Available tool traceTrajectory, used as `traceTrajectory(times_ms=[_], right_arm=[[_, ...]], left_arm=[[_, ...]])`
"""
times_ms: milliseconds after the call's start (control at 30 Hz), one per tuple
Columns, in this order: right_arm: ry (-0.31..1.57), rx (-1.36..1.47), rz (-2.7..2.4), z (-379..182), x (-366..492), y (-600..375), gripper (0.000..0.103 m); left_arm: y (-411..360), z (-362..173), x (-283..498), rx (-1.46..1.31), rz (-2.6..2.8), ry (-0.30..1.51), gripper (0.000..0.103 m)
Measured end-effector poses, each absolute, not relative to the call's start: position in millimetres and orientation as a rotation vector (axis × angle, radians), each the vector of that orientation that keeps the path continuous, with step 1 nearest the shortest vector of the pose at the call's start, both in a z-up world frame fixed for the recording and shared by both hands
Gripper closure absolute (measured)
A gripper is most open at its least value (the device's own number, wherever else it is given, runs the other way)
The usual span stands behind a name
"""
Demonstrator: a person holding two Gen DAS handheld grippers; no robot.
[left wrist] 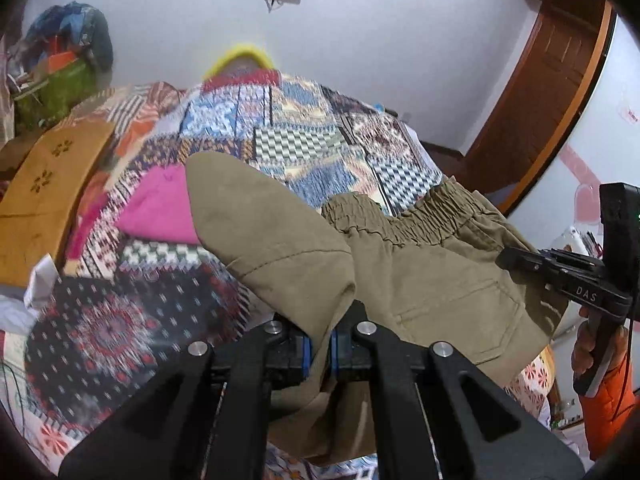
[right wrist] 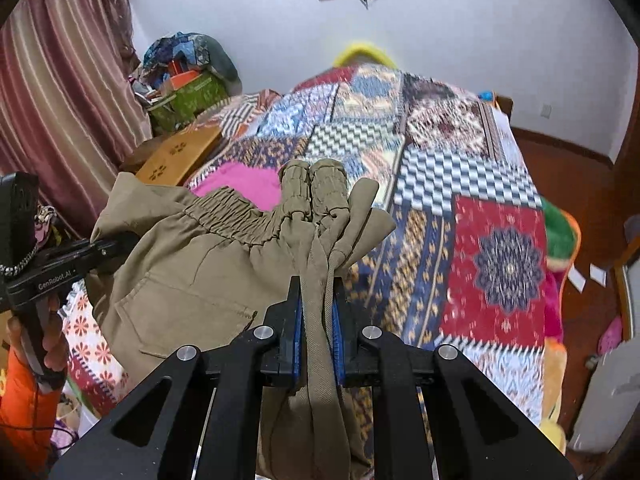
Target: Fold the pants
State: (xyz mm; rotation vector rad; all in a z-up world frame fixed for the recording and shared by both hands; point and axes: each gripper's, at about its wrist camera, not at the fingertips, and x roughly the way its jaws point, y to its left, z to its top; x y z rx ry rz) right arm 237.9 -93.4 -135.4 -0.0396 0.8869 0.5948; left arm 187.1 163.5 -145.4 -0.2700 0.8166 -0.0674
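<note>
The khaki pants have an elastic waistband and a back pocket, and hang lifted above the bed. My left gripper is shut on a fold of the khaki cloth between its blue pads. My right gripper is shut on a bunched edge of the pants near the gathered waistband. Each gripper shows in the other's view: the right gripper at the pants' right edge, the left gripper at their left edge. A hand with an orange sleeve holds the right one.
A patchwork bedspread covers the bed below. A pink cloth lies on it beyond the pants. A wooden board runs along the bed's left side, with a green box of clutter and a curtain behind. A brown door stands at the right.
</note>
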Motion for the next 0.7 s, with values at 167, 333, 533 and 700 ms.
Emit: traceTrajectory(times_ms=[167, 333, 533, 700], right_arm=[[0.857, -0.044, 0.602, -125.5, 254.9, -72.6, 0.092], [0.829, -0.058, 0.603, -115.9, 280.2, -48.0, 0.092], [0.802, -0.073, 0.606, -110.6, 306.9, -17.0, 0.092], [0.796, -0.090, 0.606, -113.7, 331.8, 15.1, 0.092]], left_arm=[[188.4, -134.6, 207.0, -0.256, -0.046, 0.790, 0.097], [215.5, -131.2, 229.2, -0.271, -0.026, 0.778, 0.097], [253.1, -131.9, 263.5, -0.288, -0.009, 0.777, 0.097], [282.9, -136.2, 294.9, -0.279, 0.019, 0.777, 0.097]])
